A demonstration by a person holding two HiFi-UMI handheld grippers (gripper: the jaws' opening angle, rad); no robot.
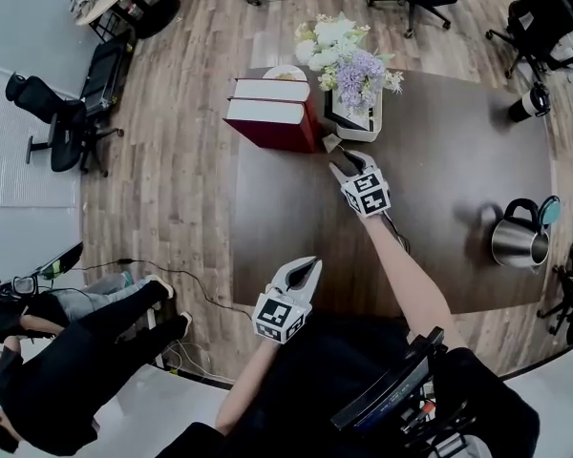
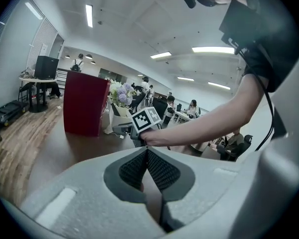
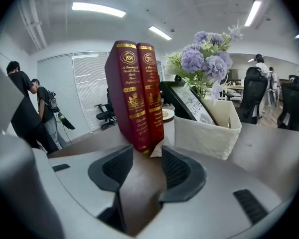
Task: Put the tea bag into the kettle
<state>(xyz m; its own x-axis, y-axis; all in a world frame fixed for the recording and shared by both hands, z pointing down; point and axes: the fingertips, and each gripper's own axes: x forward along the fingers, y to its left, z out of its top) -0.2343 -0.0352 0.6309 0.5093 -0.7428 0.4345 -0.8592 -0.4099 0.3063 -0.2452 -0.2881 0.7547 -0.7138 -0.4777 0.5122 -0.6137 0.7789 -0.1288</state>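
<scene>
A small pale tea bag (image 1: 331, 142) lies on the dark table (image 1: 439, 160), at the foot of two red books (image 1: 270, 113). My right gripper (image 1: 348, 163) is just short of it, jaws open and empty. In the right gripper view the tea bag (image 3: 156, 149) leans at the base of the books (image 3: 137, 93), straight beyond the open right gripper (image 3: 142, 158). The steel kettle (image 1: 519, 240), lid open, stands at the table's right end. My left gripper (image 1: 312, 267) hovers at the table's near edge. Its pads (image 2: 134, 168) meet with nothing between them.
A white box of flowers (image 1: 355, 113) stands right beside the tea bag and the books. A dark cup (image 1: 530, 103) sits at the far right edge. Office chairs (image 1: 62, 127) and a seated person (image 1: 67, 332) are on the wooden floor to the left.
</scene>
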